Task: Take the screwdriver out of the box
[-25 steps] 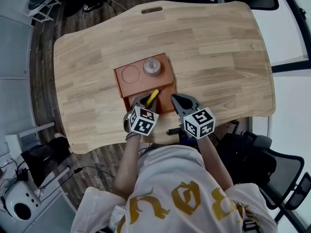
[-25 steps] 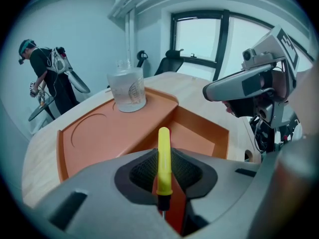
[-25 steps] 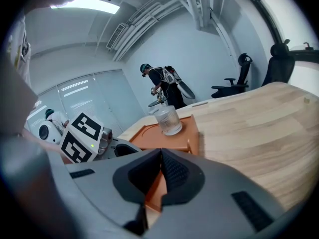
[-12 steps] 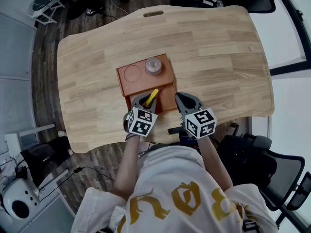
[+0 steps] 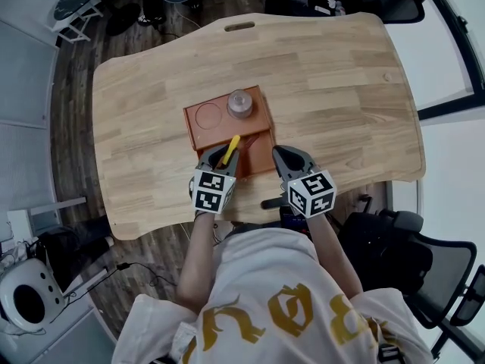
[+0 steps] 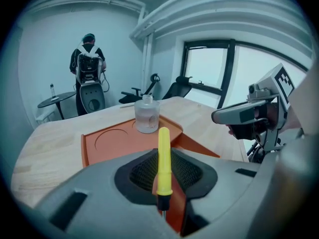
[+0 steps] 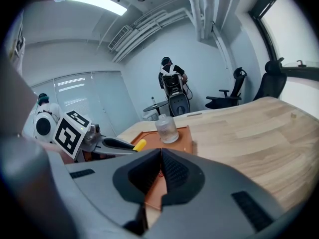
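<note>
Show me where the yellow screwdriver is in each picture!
Head view: the screwdriver is just below the middle, at the near end of the orange box.
Left gripper view: dead centre, between the jaws.
Right gripper view: only its yellow tip shows, left of centre.
Shared landmark: the clear jar standing on the box.

Yellow-handled screwdriver [image 5: 230, 148] tilted above orange box [image 5: 203, 117].

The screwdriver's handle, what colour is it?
Yellow; the screwdriver shows best in the left gripper view.
</note>
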Tool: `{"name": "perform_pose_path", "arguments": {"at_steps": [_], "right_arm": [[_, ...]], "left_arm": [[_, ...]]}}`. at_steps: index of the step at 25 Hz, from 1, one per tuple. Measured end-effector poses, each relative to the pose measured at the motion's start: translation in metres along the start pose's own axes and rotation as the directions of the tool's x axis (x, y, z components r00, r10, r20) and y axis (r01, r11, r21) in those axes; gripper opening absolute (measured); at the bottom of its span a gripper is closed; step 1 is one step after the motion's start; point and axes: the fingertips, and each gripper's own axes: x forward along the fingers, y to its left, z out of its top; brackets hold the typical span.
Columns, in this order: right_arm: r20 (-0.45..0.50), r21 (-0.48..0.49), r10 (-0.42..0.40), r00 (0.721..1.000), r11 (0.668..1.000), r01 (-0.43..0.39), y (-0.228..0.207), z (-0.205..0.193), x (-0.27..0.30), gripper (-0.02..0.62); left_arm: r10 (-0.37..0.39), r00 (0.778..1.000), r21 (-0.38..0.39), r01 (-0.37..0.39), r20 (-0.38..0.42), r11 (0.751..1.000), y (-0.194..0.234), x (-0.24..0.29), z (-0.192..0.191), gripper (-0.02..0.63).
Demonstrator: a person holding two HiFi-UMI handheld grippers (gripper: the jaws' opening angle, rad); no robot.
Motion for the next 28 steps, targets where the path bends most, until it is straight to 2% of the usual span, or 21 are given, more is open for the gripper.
{"name": "perform_pose_path", "arguments": {"at_steps": [6,12,16,21,28], "right_arm": [[0.036,-0.026,0.021,0.999,0.999,-0.02,0.01,0.014,-0.006,0.011],[0.073,-0.05,-0.036,0.997,0.998,0.039,0.007,0.027,-0.014,0.011],[0.092,-0.062,-0.051,0.994,0.996,0.057,0.008,0.033,-0.018,0.011],[0.111,-0.08,-0.092,0.99,0.992,0.101,0.008,0.035,-0.023,0.011],[0.155,-0.11,-0.123,0.98,0.984,0.141,0.014,0.044,-0.033,0.011]], "left_arm": [[-0.015,0.996,-0.013,0.016,0.093,1.0,0.0,-0.012,0.027,0.078],[-0.037,0.986,-0.055,0.046,0.165,0.997,-0.004,-0.027,0.043,0.078],[-0.043,0.974,-0.052,0.056,0.222,0.997,-0.006,-0.039,0.053,0.078],[-0.059,0.946,-0.11,0.098,0.317,0.989,-0.007,-0.057,0.063,0.078],[-0.074,0.929,-0.135,0.131,0.364,0.982,-0.014,-0.075,0.066,0.078]]}}
